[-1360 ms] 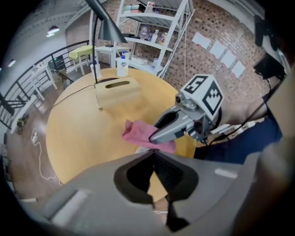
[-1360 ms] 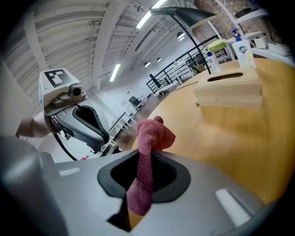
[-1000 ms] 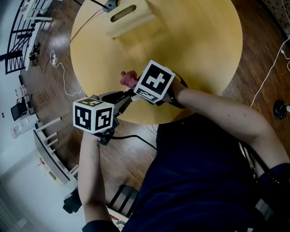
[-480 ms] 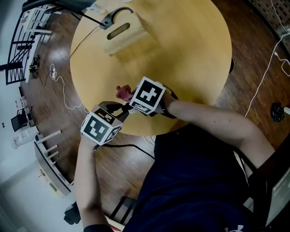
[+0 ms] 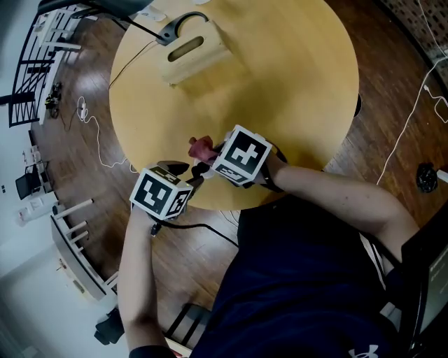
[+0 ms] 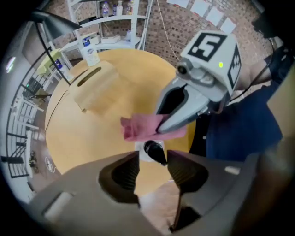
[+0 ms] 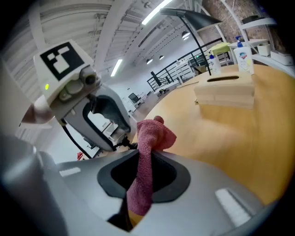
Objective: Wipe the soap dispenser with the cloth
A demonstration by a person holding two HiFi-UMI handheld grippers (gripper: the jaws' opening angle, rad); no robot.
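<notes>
Right tool (image 7: 146,162) clamped on cloth (image 7: 156,133).

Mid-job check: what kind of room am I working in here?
Probably a lab or studio in a loft-style building, not a home. The signs are a round wooden table, an exposed brick wall with white shelving holding bottles, ceiling strip lights, and a metal railing behind.

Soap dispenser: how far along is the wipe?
Done: right tongs are clamped on the pink cloth. In hand: cloth is beside the soap dispenser, whose pump stands inside the left tongs, just opening, not pinching it. Left: wiping; whether any is done I cannot tell.
</notes>
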